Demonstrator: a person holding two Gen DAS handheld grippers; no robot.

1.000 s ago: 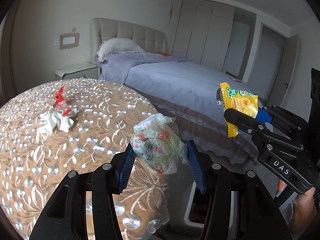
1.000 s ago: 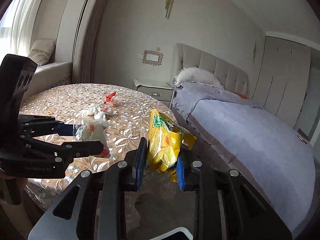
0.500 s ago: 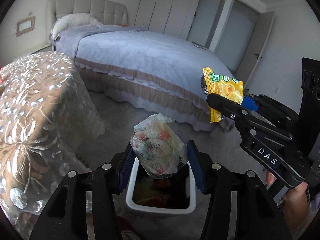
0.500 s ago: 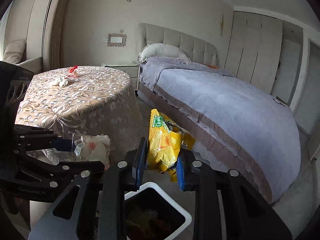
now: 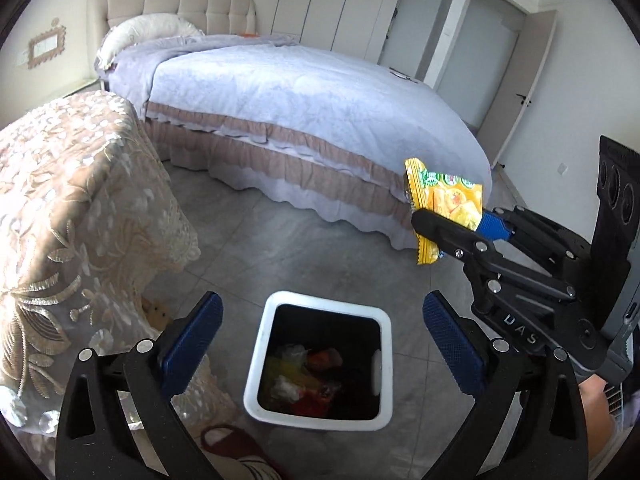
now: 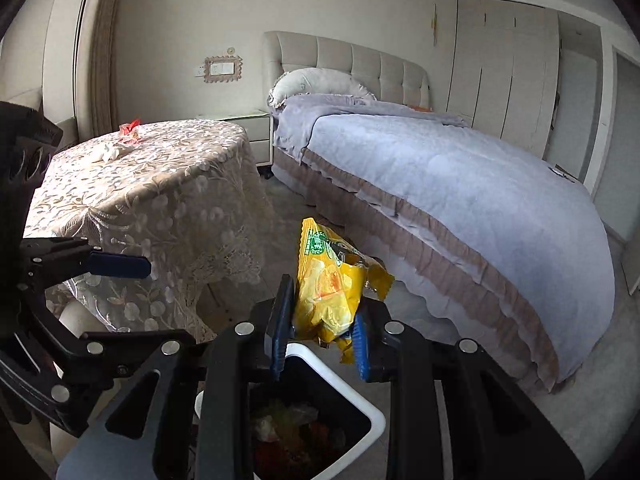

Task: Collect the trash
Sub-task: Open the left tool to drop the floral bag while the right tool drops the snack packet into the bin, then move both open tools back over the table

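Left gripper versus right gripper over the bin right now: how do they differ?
The left gripper has its jaws spread wide and holds nothing; the right gripper is shut on a yellow snack bag. The left gripper sits directly above the white trash bin; the right gripper hangs off to its side, the bag not yet dropped. Both have blue-padded black jaws.
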